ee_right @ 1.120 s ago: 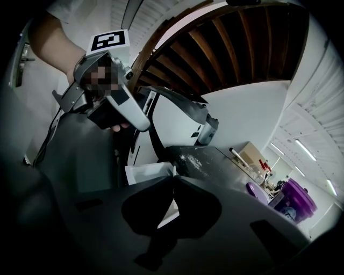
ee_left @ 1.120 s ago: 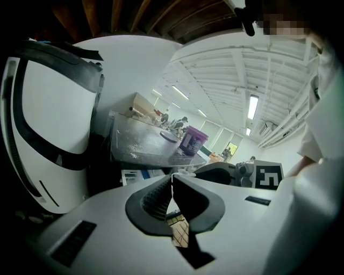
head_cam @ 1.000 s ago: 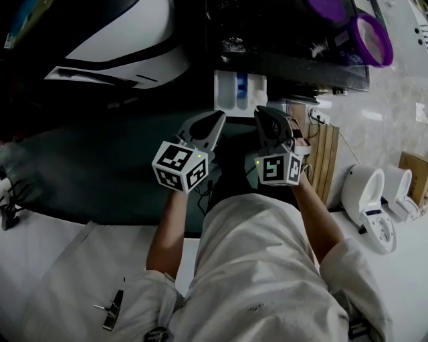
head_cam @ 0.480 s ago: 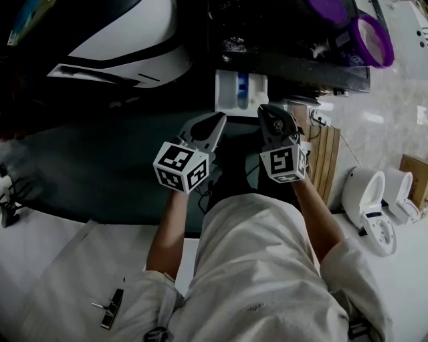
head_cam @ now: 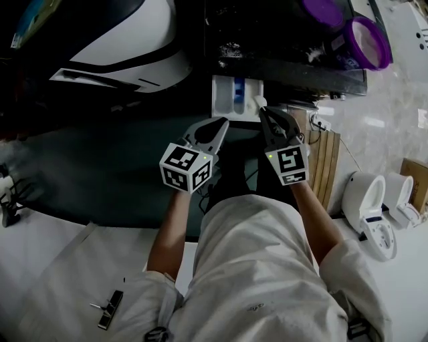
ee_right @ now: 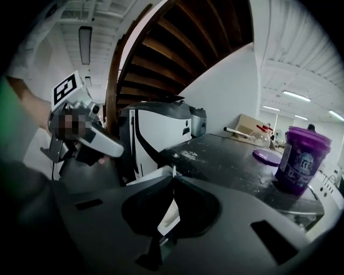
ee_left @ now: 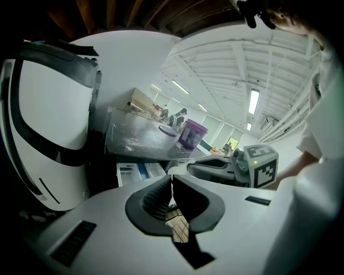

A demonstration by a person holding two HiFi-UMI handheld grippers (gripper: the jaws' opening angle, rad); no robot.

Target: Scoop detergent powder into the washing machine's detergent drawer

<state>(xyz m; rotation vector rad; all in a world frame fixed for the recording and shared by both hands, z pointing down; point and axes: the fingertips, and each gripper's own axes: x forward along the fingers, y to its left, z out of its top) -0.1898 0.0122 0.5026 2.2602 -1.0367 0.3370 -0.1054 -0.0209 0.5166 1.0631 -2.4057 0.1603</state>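
Observation:
The white detergent drawer (head_cam: 224,100) stands pulled out of the dark washing machine (head_cam: 281,67), just ahead of both grippers. My right gripper (head_cam: 263,110) is shut on a small white scoop (head_cam: 259,101), whose tip sits at the drawer's right front corner. In the right gripper view a thin white sliver of the scoop (ee_right: 173,169) shows between the closed jaws. My left gripper (head_cam: 221,122) hangs just short of the drawer's front, shut with nothing in it (ee_left: 171,180). The purple detergent tub (head_cam: 372,40) stands lidless on the machine top at the far right, and its lid (head_cam: 326,9) lies beside it.
Spilled powder (head_cam: 231,47) dusts the machine top. A white, black-trimmed appliance (head_cam: 127,40) stands at the left. Wooden slats (head_cam: 326,160) and white floor units (head_cam: 366,194) are at the right. A small tool (head_cam: 110,310) lies on the floor by the person's legs.
Both grippers have moved forward towards the drawer. The right one has gone further, and the scoop now reaches the drawer's right front corner.

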